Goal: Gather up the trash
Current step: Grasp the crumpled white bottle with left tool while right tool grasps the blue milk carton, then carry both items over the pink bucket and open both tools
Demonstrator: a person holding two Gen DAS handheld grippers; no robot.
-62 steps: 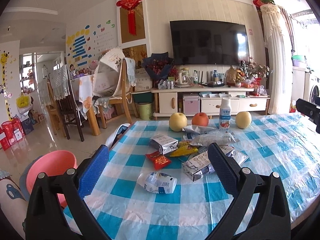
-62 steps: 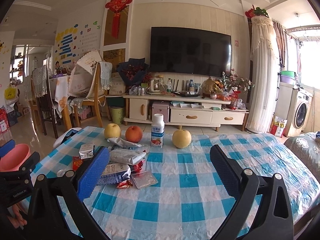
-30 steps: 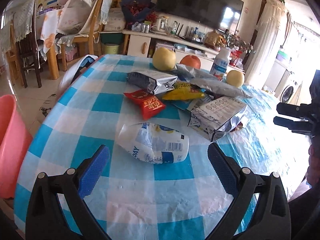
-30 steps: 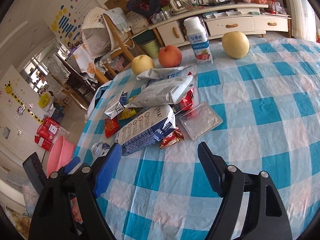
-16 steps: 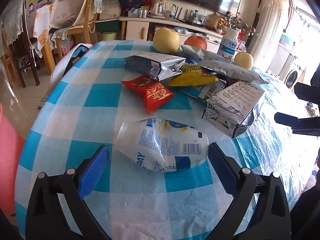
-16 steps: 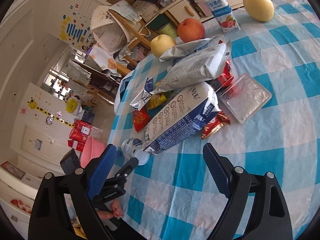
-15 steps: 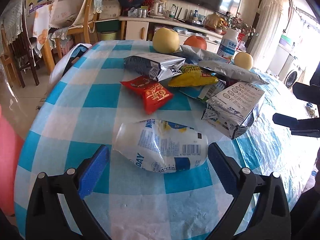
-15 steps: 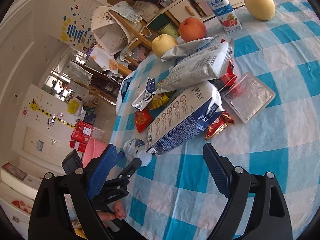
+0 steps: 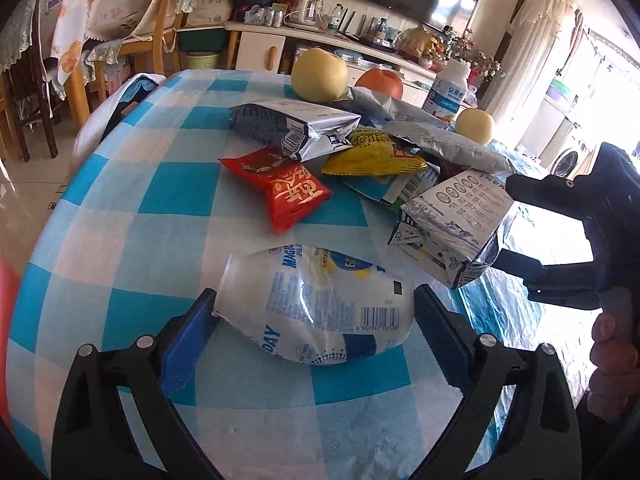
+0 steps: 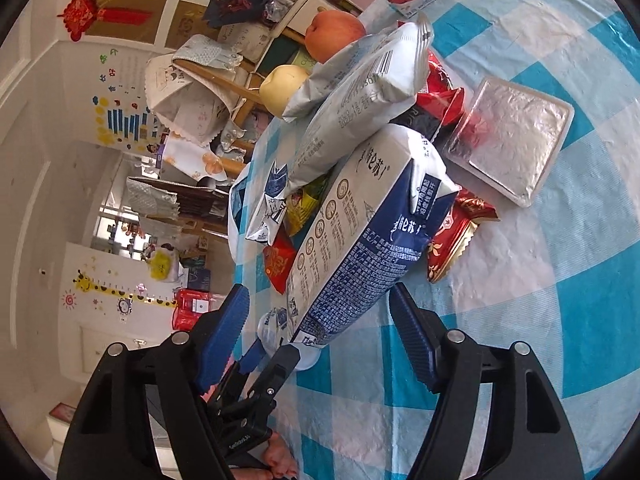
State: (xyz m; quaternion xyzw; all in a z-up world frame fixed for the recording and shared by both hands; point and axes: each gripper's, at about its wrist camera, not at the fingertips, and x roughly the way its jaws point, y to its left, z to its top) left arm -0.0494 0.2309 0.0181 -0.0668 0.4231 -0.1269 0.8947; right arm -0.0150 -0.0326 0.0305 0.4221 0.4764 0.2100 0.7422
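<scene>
Your right gripper (image 10: 320, 328), jaws spread, straddles the near end of the blue-and-white milk carton (image 10: 360, 236). A clear plastic tray (image 10: 516, 136) lies just beyond it on the checked tablecloth (image 10: 560, 280).

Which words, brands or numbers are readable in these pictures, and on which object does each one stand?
"MAGIC" and "DAY": crushed plastic bottle.
"AMBROSIAL": yogurt drink bottle.
"2022/12/21", partly legible: silver foil bag.
Chinese characters: milk carton, red snack packet.
Barcode digits and small print on the carton: too small to read.

Between the fingers, on the crushed white bottle (image 9: 316, 312) — "MAGIC", "DAY" and a barcode starting 6 907992. Farther ahead, on the upright drink bottle (image 9: 448, 92) — "AMBROSIAL". On the silver bag (image 10: 360, 92), a blurred date, "2022/12/21".
</scene>
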